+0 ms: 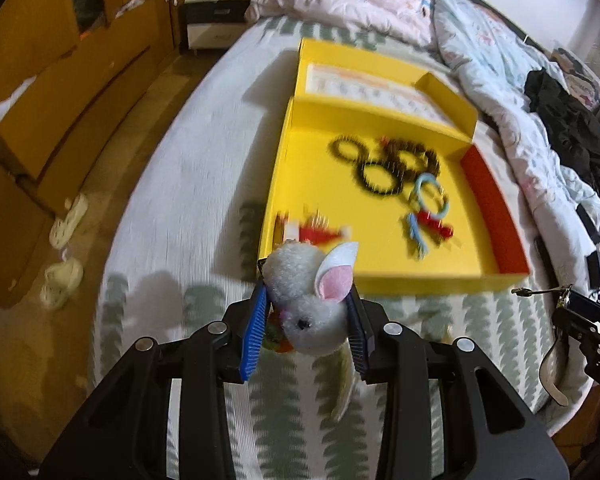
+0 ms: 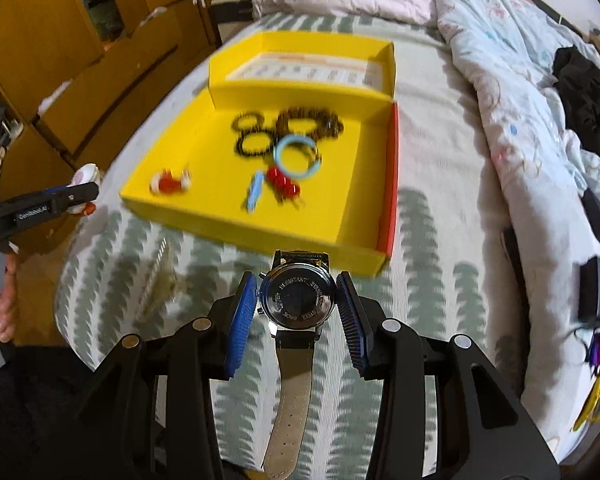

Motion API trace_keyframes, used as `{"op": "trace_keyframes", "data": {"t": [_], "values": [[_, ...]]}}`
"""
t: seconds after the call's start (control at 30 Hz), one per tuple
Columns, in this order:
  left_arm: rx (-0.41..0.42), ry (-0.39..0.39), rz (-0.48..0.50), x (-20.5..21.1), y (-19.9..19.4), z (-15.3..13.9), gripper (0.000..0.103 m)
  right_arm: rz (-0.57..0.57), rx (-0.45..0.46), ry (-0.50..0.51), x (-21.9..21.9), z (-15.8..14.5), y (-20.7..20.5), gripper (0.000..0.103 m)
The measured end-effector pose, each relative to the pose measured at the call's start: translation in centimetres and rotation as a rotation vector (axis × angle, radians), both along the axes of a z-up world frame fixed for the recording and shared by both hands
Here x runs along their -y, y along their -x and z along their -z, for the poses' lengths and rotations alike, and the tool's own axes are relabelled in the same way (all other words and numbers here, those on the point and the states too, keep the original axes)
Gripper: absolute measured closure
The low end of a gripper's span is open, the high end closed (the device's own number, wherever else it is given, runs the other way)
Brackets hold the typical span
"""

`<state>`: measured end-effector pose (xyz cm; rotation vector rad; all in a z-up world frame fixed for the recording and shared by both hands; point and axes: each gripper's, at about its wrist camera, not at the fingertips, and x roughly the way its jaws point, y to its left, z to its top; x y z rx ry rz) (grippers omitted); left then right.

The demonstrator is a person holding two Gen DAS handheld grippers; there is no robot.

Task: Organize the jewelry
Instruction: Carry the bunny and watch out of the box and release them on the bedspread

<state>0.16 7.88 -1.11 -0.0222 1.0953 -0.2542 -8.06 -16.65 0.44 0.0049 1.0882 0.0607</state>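
Left wrist view: left gripper, blue pads clamped on a white plush bunny with a pink-lined ear; something orange and green shows under the bunny, too hidden to identify. The bunny hangs above the bedspread, just short of the near left corner of the yellow box. Box lies open on the bed, its lid folded back at the far side, right wall red. Inside: dark bead bracelets toward the back, a light blue ring beside them, a red charm with a blue strip, a red and white piece at the near left wall. Contents are blurred. At the right edge, the right gripper holds a watch seen edge-on, strap hanging down.

Right wrist view: right gripper, pads gripping the watch by the sides of its case, steel back facing the camera, leather strap hanging toward the camera. The watch is above the bedspread, just before the near wall of the box. Bracelets, ring, charm and red and white piece lie inside. At the left edge, the left gripper with the bunny, and a hand on its handle
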Motion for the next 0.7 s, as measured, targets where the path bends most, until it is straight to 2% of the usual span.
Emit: {"op": "trace_keyframes", "data": {"t": [0.23,0.37,0.7], "values": [[-0.043,-0.035,0.004,-0.1,2.1,2.4,0.066,-0.011,-0.086,0.024,-0.4,4.1,0.5,0.061],[-0.094,-0.057,-0.007,-0.3,2.0,4.7,0.066,-0.005,-0.146,0.042,-0.5,6.7,-0.2,0.061],[-0.183,-0.138,-0.002,0.6,1.3,9.1,0.066,-0.005,-0.190,0.032,-0.3,8.5,-1.2,0.061]]}}
